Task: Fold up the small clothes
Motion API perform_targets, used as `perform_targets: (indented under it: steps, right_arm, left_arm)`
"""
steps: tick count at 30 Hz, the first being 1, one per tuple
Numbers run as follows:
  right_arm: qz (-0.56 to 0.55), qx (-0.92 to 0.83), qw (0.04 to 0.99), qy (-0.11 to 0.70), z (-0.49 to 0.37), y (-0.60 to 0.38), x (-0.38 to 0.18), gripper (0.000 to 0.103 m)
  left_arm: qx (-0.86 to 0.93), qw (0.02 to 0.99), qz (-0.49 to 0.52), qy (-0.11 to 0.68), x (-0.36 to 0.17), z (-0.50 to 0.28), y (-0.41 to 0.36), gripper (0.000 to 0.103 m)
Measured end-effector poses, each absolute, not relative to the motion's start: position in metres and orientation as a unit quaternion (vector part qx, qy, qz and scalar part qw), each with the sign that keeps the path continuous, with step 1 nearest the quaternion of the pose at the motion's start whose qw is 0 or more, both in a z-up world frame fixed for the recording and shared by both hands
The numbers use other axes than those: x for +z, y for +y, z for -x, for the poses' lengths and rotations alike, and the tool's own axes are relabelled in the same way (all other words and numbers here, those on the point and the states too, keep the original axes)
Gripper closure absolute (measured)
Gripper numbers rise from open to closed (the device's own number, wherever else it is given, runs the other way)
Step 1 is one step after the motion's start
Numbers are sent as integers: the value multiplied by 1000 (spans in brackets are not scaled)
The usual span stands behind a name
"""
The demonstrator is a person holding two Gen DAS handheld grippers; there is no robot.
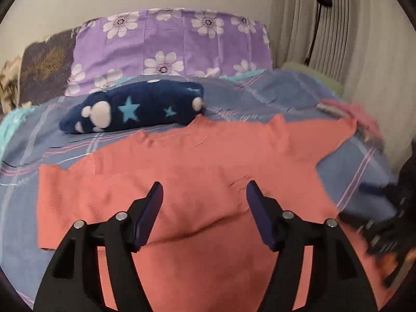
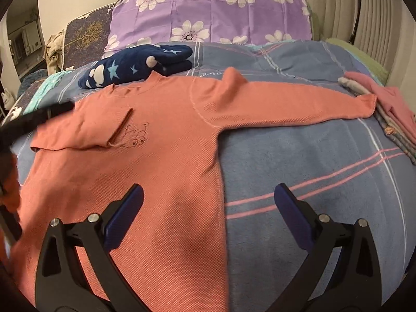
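We are hovering both grippers, left gripper (image 1: 204,189) and right gripper (image 2: 208,195), fingers spread wide and empty, over the coral shirt (image 2: 166,161). It is lying flat on the bed (image 2: 312,156), one sleeve (image 2: 286,104) reaching right, likely ready for folding.

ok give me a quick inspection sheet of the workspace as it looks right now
surface: bed with blue plaid blanket, lying flat.
job's things: salmon long-sleeve top spread front up; one sleeve folded across the chest, the other stretched out flat toward the folded pile.
clutter: navy star-print fleece folded beside the collar; folded pink and grey clothes at the outstretched cuff.
grippers: left gripper over the top, jaws apart, holding nothing; right gripper over the top's side edge, jaws apart, holding nothing.
cables: black lead hanging against the curtain.
surroundings: purple floral pillow, pale curtain, plain wall.
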State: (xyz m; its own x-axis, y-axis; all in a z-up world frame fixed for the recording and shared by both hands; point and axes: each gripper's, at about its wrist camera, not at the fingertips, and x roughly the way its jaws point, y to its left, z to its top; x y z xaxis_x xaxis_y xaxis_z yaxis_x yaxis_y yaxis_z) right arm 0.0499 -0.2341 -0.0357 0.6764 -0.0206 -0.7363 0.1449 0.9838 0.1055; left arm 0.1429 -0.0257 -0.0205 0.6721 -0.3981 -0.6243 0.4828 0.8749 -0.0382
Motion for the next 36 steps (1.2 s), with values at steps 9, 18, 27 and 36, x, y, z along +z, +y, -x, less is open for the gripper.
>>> perform_targets:
  steps: [9,18,27,36]
  right_arm:
    - [-136,128,867,461,-132,-201,-32,63]
    - [-243,164,803,518,-221,-167,-69,33]
    - [-205,152,852,456,-220,-157,-24,99]
    - [-207,48,864,457,-217,-244,-21,94]
  left_arm:
    - [-111,924,-107,350,-48,-147,57,22]
    - [-20,919,-108,379,-65,-160,100,18]
    - [3,909,-65,412,-79,-172,125,7]
    - [8,908,-75,411,-80,-172,120,6]
